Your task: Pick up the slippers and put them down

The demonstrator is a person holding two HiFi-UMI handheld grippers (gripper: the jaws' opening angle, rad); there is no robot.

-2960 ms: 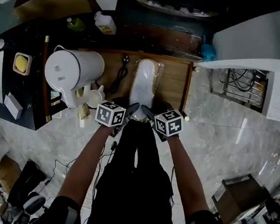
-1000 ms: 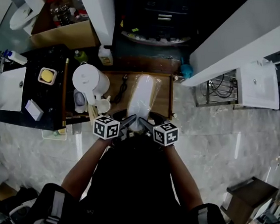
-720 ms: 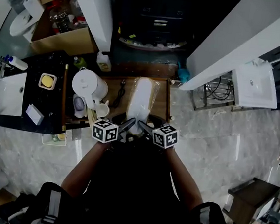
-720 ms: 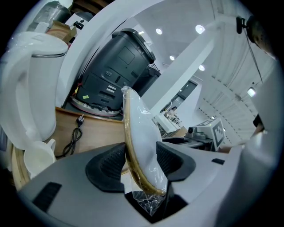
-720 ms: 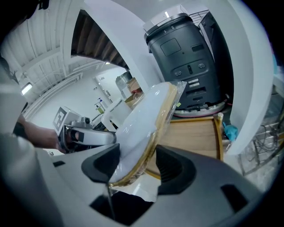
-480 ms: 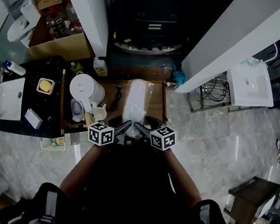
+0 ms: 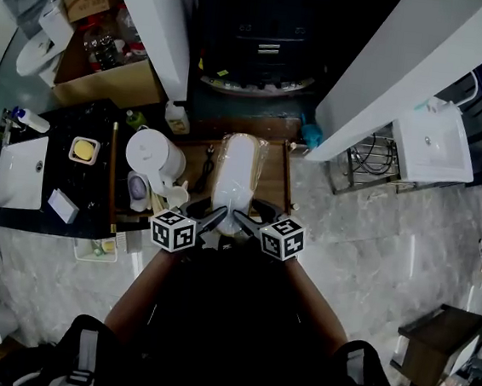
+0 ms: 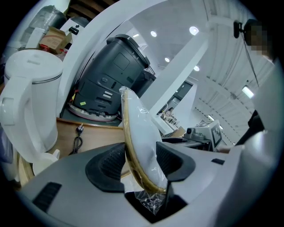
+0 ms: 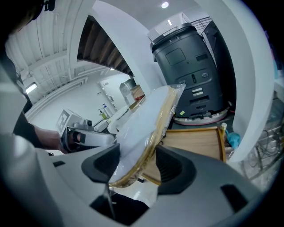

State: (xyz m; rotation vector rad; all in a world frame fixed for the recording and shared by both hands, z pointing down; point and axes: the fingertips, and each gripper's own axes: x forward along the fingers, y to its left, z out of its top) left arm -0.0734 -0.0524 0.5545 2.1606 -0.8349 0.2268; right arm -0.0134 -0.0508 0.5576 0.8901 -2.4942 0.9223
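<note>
1. Slippers (image 7: 235, 172): white pair in clear plastic wrap with a tan sole edge. They're held by the near end over the wooden tray (image 7: 274, 172), just right of the white kettle (image 7: 153, 155).
2. Left gripper (image 7: 214, 218): jaws pinched on the pack's near end, one ribbed pad on each face.
3. Right gripper (image 7: 240, 220): same, clamped on that end from the other side. Loose wrap hangs below the jaws.
4. Both gripper views show the pack angled upward with wood under it. Far end is probably clear of the tray, but the head view is too steep to confirm.
5. Progress, my read: pick-up done, put-down not done. Left to do: lower flat onto the tray, then release both grips.
</note>
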